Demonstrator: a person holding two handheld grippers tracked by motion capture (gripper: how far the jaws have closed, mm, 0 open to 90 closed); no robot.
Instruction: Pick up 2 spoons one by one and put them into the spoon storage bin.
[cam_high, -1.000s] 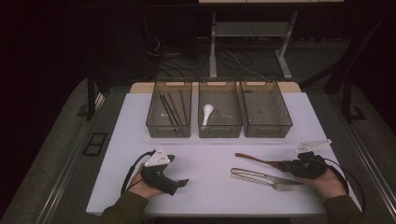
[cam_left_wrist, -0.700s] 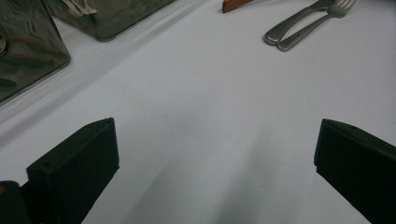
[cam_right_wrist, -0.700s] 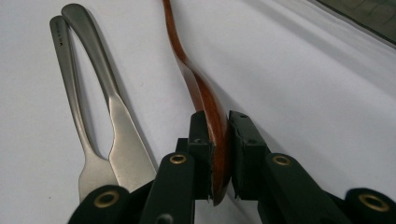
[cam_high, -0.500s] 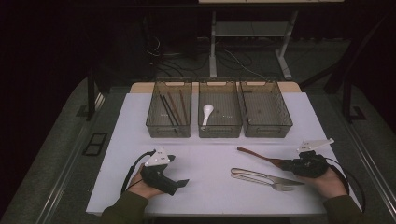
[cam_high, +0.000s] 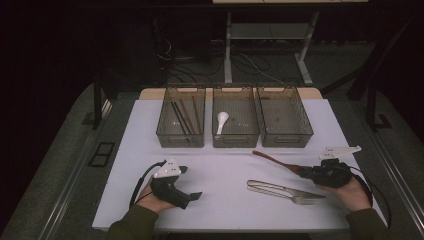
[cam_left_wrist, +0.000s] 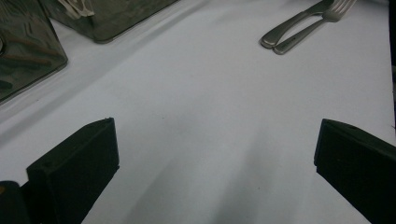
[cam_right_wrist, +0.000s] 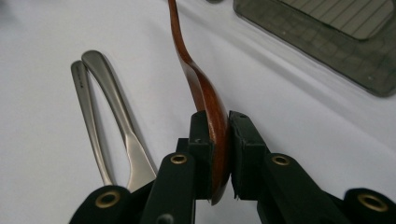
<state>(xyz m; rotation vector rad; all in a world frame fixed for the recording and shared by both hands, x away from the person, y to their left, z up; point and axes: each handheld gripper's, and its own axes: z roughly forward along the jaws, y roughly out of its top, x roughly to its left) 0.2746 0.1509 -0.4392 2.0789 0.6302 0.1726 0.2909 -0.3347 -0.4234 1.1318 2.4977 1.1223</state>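
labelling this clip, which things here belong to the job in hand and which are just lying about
In the job:
- right gripper, shut on the wooden spoon by its bowl
- middle bin with a white spoon, a likely goal

Lying about:
- left gripper, open over bare table
- two metal forks
- left bin holding chopsticks
- right bin

Three bins (cam_high: 233, 140) line the back of the table (cam_high: 130, 150); dark sticks (cam_high: 182, 116), perhaps chopsticks, fill the left, a white spoon (cam_high: 221, 121) the middle; two forks (cam_high: 285, 190) lie up front.
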